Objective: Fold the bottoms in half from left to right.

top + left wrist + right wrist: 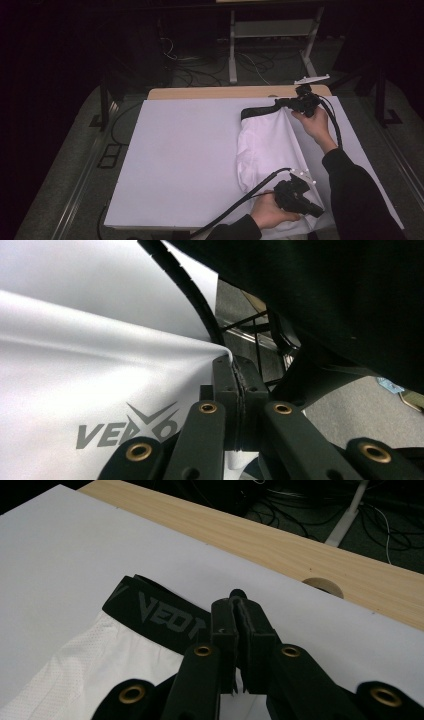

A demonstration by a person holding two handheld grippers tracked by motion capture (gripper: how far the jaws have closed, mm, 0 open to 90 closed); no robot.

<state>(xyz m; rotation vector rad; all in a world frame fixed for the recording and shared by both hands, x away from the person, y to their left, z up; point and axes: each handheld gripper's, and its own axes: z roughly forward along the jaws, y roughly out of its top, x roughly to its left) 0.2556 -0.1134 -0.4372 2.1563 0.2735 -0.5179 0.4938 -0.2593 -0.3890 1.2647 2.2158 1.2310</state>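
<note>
White shorts with a black waistband lie on the right half of the white table cover. At the far end, my right gripper is shut on the waistband; its jaws press together over the band's printed end. At the near edge, my left gripper is shut on the shorts' lower corner. There the white fabric, with its grey logo, is pulled up into a peak at the closed jaw tips. A dark sleeve hangs behind that gripper.
The wooden table edge shows beyond the white cover, with a round hole in it. Behind the table stands a metal frame, with cables on the floor. A person's sleeved right arm crosses the table's right side.
</note>
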